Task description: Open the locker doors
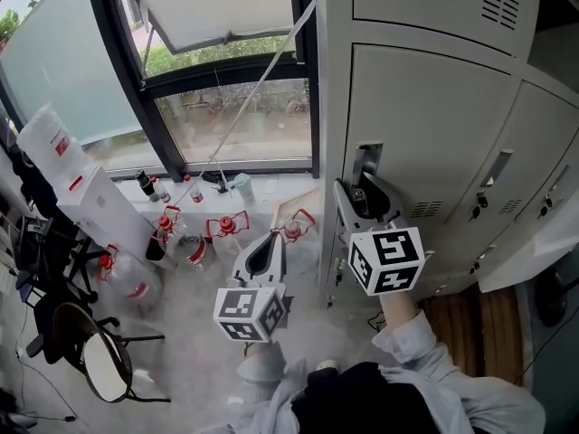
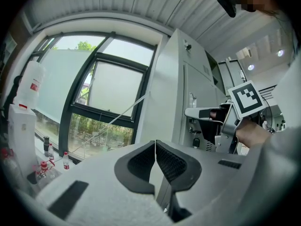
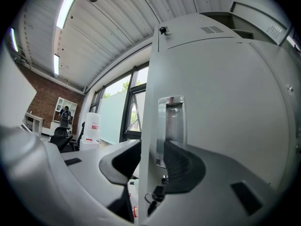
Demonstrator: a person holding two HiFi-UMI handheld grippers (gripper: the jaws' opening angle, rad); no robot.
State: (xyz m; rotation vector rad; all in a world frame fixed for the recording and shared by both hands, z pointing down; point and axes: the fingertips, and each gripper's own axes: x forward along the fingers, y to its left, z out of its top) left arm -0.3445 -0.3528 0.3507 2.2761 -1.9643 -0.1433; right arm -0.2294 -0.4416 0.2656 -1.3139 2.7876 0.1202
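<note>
Closest to me is the grey sleeve (image 1: pixel 425 355) of the arm behind the right gripper (image 3: pixel 152 143). The left gripper (image 2: pixel 155 144) hangs in open air in front of the body, off the cabinet's left corner and touching nothing. Its jaws are clenched, the ribbed pads meeting tip to tip with nothing between them.

The right gripper is up against the grey metal locker door (image 1: pixel 434 125), which is in the cabinet's left column, at mid height in my head view. Its jaws straddle the door's left edge. The right jaw reaches into the chrome recessed handle (image 3: pixel 171 119) and the left jaw wraps round the outer side of the edge, so they are grasping the door there. I cannot tell from these views whether the door stands flush or slightly ajar. Just below the handle, a small dark key (image 3: pixel 154 197) hangs at the lock. To the right, the neighbouring locker doors (image 1: pixel 534 152) carry their own handles and locks.

Further off on the floor are clear plastic bottles with red caps (image 1: pixel 226 227) and big clear water jugs (image 1: pixel 136 278). A black round-seated chair (image 1: pixel 95 360) stands near them, and a tall white water dispenser (image 1: pixel 86 197) is against the wall. Behind all that is the dark-framed window (image 1: pixel 226 116), with greenery outside.
</note>
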